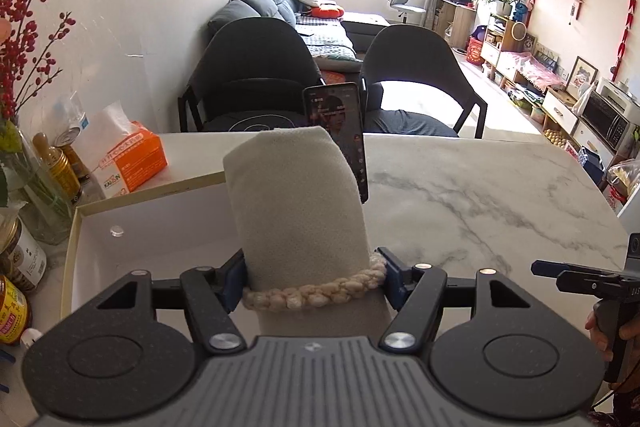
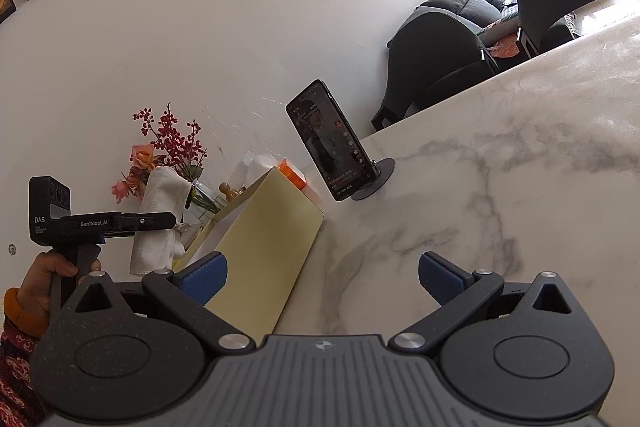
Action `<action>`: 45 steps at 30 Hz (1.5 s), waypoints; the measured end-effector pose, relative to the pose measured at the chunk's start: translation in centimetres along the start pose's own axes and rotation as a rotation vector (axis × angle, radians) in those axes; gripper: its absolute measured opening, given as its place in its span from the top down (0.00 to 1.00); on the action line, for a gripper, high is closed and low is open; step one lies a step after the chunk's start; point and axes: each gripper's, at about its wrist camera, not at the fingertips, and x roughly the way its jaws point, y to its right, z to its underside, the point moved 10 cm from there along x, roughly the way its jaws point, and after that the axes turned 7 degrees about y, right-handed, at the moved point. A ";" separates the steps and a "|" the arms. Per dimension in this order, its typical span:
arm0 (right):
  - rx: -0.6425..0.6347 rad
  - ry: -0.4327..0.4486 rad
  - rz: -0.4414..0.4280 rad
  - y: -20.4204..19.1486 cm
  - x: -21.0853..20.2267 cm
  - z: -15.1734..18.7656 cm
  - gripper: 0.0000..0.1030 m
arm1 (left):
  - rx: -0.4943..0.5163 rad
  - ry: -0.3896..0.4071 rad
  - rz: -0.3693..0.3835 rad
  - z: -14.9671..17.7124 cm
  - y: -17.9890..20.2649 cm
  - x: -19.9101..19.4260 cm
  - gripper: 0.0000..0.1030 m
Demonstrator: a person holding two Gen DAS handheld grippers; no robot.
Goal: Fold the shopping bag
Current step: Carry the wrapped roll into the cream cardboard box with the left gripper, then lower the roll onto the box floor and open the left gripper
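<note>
Left gripper [image 1: 314, 281] holds the folded bag [image 1: 296, 195].
Its fingers [image 1: 234, 281] clamp the bag above the box [image 1: 160, 239]; the right gripper [image 2: 322, 277] is wide open, empty.

we see the folded bag [image 1: 298, 211] clamped between the left gripper [image 1: 314, 279] fingers, above the open box [image 1: 160, 227]. behind the box sits the tissue pack [image 1: 134, 163], jars [image 1: 20, 267] to its left. the phone [image 2: 330, 141] stands on the table [image 2: 500, 187] right of the box. the right gripper [image 2: 322, 277] hangs spread over the table's near edge.
</note>
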 end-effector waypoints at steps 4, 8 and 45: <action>-0.007 -0.005 0.005 0.1 -0.2 0.1 0.00 | -0.012 -0.038 -0.023 0.3 -1.5 1.3 0.36; -0.019 0.000 0.015 0.3 -0.6 -0.1 0.00 | -0.026 -0.077 -0.040 1.0 -2.7 2.8 0.35; -0.347 -0.286 0.151 -11.8 21.0 -0.3 0.01 | 0.007 -0.405 -0.189 8.5 -6.3 9.4 0.32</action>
